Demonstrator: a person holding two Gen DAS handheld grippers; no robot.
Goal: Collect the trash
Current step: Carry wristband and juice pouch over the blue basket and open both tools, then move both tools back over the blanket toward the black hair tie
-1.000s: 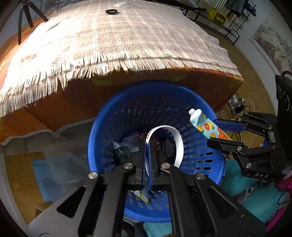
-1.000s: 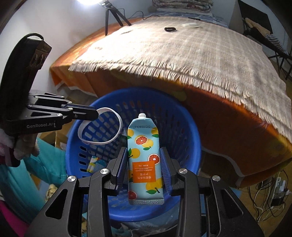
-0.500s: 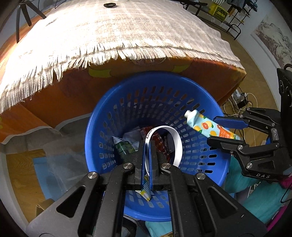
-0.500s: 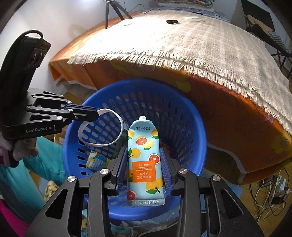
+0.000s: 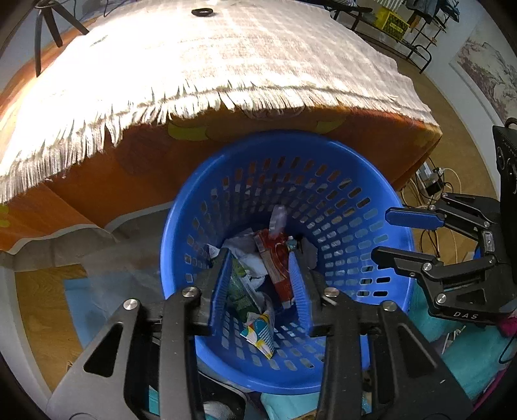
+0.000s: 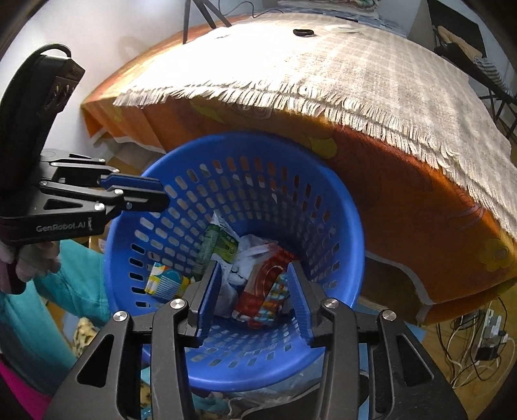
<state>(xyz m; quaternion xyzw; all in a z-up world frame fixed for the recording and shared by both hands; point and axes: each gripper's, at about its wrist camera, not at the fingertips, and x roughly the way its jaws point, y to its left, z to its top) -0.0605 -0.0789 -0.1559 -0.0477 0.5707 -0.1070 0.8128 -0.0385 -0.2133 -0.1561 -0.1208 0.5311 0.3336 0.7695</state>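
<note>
Beyond both tongs the counter [image 5: 226, 64], under its fringed cloth, carries only a small black ring [image 5: 200, 12] (trash or not, I cannot tell). Directly below them the blue basket [image 5: 397, 232] holds the collected wrappers [image 5: 274, 258]. The left tongs [image 5: 260, 290] and right tongs [image 6: 255, 297] have just been opening, nothing between them; the job looks nearly done.
</note>
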